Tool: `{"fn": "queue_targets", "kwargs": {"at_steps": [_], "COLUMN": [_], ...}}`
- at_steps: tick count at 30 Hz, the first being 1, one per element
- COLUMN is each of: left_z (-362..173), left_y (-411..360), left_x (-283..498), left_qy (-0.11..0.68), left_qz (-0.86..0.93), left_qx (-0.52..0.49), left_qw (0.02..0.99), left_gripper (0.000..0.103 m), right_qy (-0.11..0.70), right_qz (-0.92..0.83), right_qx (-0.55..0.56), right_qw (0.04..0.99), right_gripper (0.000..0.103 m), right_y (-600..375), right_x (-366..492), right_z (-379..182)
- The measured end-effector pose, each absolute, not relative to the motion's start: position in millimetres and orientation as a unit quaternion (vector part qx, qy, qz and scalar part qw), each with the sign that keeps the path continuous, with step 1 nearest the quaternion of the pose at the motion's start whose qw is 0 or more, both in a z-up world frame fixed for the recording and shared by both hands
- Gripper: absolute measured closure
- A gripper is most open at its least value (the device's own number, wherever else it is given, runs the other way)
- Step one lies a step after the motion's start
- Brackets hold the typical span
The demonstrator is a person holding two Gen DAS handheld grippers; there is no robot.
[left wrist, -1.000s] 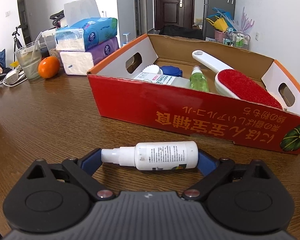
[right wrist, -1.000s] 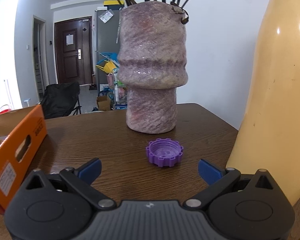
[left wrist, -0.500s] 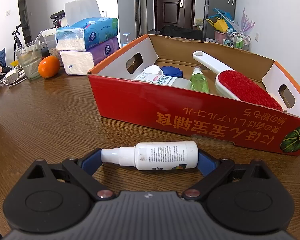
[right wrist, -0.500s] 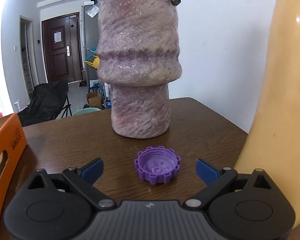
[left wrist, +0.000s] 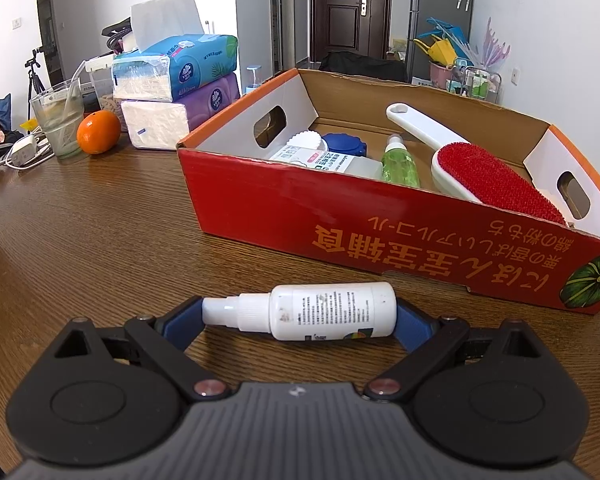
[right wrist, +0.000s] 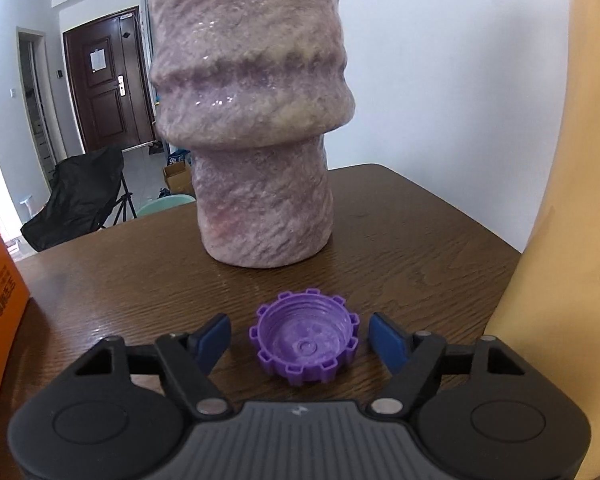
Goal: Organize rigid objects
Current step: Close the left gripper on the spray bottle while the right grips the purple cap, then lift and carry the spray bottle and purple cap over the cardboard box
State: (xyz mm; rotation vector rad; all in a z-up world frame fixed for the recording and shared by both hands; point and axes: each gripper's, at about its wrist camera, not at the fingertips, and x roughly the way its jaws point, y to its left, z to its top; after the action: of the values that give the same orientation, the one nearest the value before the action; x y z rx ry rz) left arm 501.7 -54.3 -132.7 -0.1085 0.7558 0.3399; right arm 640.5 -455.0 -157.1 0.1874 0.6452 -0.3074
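A white spray bottle (left wrist: pixel 320 312) lies crosswise between the blue pads of my left gripper (left wrist: pixel 300 316), nozzle against the left pad and base against the right one. Just behind it stands a red cardboard box (left wrist: pixel 340 216) holding a red lint brush (left wrist: pixel 492 176), a green bottle (left wrist: pixel 398 160) and a blue lid (left wrist: pixel 344 146). In the right wrist view a purple ribbed cap (right wrist: pixel 305 340) rests open side up on the wooden table. My right gripper (right wrist: pixel 300 336) straddles it with its jaws closing, and a small gap shows on each side of the cap.
A tall mottled purple vase (right wrist: pixel 256 120) stands close behind the cap, and a big yellow object (right wrist: pixel 572 240) fills the right. The box's orange corner (right wrist: pixel 0 300) is at left. Tissue packs (left wrist: pixel 180 76), an orange (left wrist: pixel 98 132) and a glass (left wrist: pixel 58 120) sit left of the box.
My right gripper has moved forward over the purple cap, which now sits between its fingers, and its jaws have narrowed. The left gripper and its bottle have stayed still.
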Motion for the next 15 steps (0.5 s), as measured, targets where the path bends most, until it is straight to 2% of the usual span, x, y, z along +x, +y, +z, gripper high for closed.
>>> {"fn": "queue_targets", "kwargs": {"at_steps": [1, 2, 15], "left_z": [-132.6, -132.7, -130.5], "left_y": [-54.2, -54.2, -57.3], "left_x": [501.7, 501.7, 499.1], "left_qy": [0.367, 0.367, 0.366], "left_qz": [0.165, 0.165, 0.149], "left_qx": [-0.053, -0.052, -0.049], "left_qw": [0.914, 0.914, 0.917], "left_gripper": [0.005, 0.005, 0.005], "right_qy": [0.314, 0.31, 0.259], "right_qz": [-0.151, -0.15, -0.145], "right_qx": [0.09, 0.089, 0.048], "right_qw": [0.933, 0.935, 0.954], "right_gripper": [0.044, 0.05, 0.05], "right_y": [-454.5, -454.1, -433.9], "right_x": [640.3, 639.3, 610.5], "right_z": [-156.4, -155.6, -141.6]}}
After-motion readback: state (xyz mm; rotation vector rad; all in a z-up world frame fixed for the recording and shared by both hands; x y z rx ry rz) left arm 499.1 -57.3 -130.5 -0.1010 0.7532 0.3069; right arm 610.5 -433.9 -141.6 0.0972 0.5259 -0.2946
